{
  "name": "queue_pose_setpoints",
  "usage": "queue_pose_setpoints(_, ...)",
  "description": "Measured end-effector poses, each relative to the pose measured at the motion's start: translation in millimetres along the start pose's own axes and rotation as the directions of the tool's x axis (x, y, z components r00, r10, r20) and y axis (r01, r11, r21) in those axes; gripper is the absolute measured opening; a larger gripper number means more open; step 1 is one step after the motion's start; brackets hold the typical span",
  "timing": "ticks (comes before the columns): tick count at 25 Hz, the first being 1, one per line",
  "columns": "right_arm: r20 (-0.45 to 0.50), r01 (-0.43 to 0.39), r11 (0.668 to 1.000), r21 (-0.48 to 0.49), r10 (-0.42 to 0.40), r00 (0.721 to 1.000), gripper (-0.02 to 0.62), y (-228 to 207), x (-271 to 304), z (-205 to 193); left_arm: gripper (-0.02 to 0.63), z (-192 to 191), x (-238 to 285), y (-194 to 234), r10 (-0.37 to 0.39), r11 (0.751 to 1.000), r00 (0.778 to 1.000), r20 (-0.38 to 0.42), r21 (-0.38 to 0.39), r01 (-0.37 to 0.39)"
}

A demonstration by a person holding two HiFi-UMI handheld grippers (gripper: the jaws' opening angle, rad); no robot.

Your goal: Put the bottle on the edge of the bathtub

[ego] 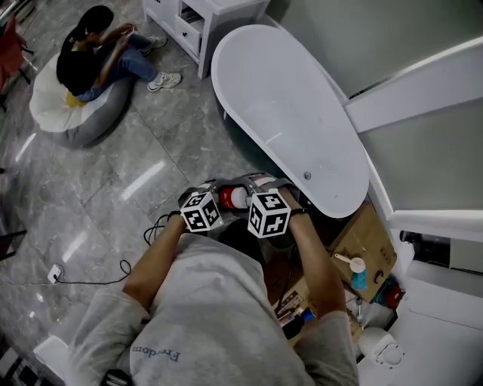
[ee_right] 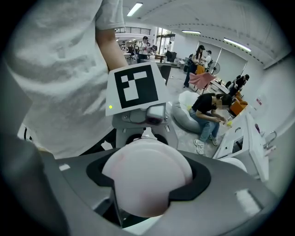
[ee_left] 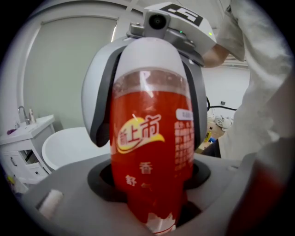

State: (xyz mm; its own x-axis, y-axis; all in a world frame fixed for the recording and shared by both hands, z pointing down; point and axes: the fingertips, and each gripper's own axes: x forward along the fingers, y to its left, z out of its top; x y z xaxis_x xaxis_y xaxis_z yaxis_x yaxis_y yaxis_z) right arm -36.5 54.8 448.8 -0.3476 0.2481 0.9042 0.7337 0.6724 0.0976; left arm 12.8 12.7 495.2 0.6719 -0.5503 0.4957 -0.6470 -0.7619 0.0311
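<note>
A red drink bottle with a yellow label lies level between my two grippers, just short of the white bathtub's near end. In the left gripper view the bottle fills the middle, its narrow end down in my left gripper, which is shut on it. Its white rounded end sits in my right gripper, also shut on it. In the head view the left gripper and right gripper face each other over the floor. The bathtub also shows behind the bottle.
A person sits on a beanbag at the far left. A white cabinet stands by the tub's far end. A cardboard box with a blue bottle lies right of the tub. A cable runs over the grey floor.
</note>
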Motion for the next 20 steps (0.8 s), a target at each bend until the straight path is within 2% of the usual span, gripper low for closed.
queue_pose_setpoints(4, -0.035, 0.021, 0.998, 0.055, -0.019, 0.999, 0.291, -4.3, 11.2, -13.8, 0.345, -8.8, 4.1, 10.6, 0.051, 0.995, 0.999, 0.014, -0.089, -0.050)
queue_pose_setpoints(8, -0.058, 0.015, 0.992, 0.125, -0.008, 0.998, 0.290, -13.1, 21.8, -42.9, 0.348, -20.0, 3.0, 24.2, 0.109, 0.979, 0.994, 0.016, -0.172, -0.104)
queue_pose_setpoints(10, -0.082, 0.008, 0.987, 0.160, 0.005, 0.997, 0.290, -15.0, 30.0, -61.0, 0.347, -27.9, -1.6, 27.8, 0.145, 0.965, 0.989, 0.017, -0.223, -0.138)
queue_pose_setpoints(14, -0.155, 0.036, 0.961, 0.272, 0.007, 0.988, 0.290, -18.9, 48.3, -116.7, 0.345, -40.9, -10.5, 38.7, 0.235, 0.914, 0.971, 0.040, -0.348, -0.207)
queue_pose_setpoints(17, -0.188, 0.086, 0.900, 0.427, -0.005, 0.982, 0.290, -25.0, 61.7, -164.9, 0.345, -48.8, -13.9, 45.1, 0.281, 0.881, 0.959, 0.041, -0.408, -0.240)
queue_pose_setpoints(20, -0.199, 0.142, 0.785, 0.602, -0.025, 0.980, 0.290, -30.6, 74.8, -210.4, 0.345, -51.9, -12.1, 49.7, 0.308, 0.848, 0.950, 0.046, -0.467, -0.252)
